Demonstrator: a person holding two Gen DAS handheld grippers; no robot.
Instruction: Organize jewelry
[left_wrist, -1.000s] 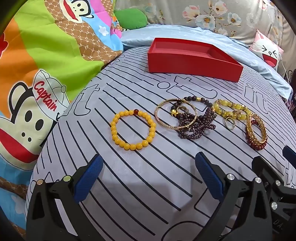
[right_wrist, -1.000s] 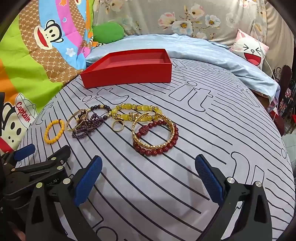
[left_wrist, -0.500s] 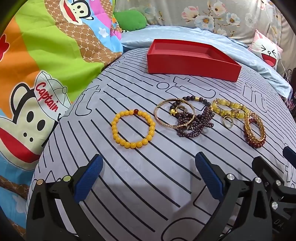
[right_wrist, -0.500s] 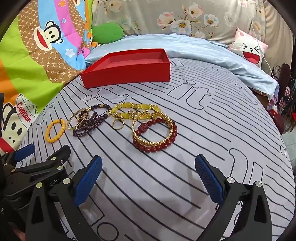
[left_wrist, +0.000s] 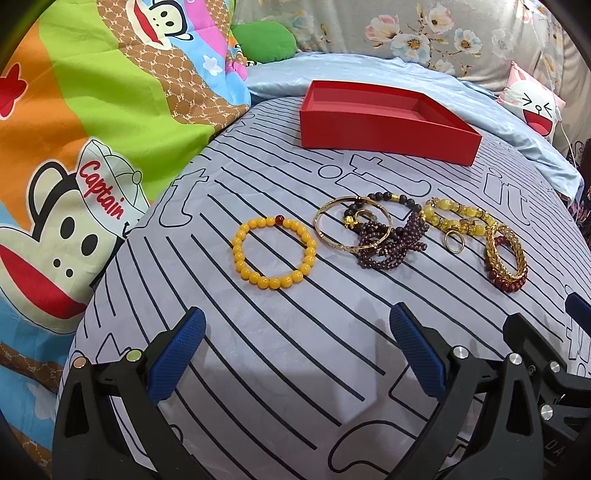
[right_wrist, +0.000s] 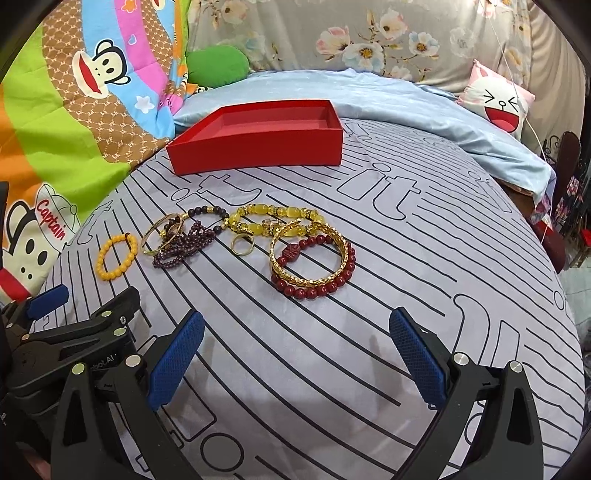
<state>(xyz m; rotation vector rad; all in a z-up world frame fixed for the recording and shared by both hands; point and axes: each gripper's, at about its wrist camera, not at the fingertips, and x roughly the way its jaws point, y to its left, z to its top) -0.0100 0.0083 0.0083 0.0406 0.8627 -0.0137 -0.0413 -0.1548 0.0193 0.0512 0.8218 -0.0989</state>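
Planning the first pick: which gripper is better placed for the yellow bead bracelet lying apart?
Left. The yellow bead bracelet lies straight ahead of the open left gripper; from the right gripper it sits far left.

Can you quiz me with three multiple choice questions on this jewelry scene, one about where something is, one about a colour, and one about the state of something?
1. Where does the yellow bead bracelet lie?
A. inside the red box
B. alone on the striped sheet, left of the pile
C. on the pillow

2. What colour is the one odd bead on that bracelet?
A. dark red
B. green
C. white

3. What state is the red box in?
A. closed with a lid
B. open and holding bracelets
C. open and empty

Answers: 1 B, it sits apart from the gold bangle on the striped sheet. 2 A, a single dark red bead shows at its far side. 3 C, no lid and a bare red floor show in both views.
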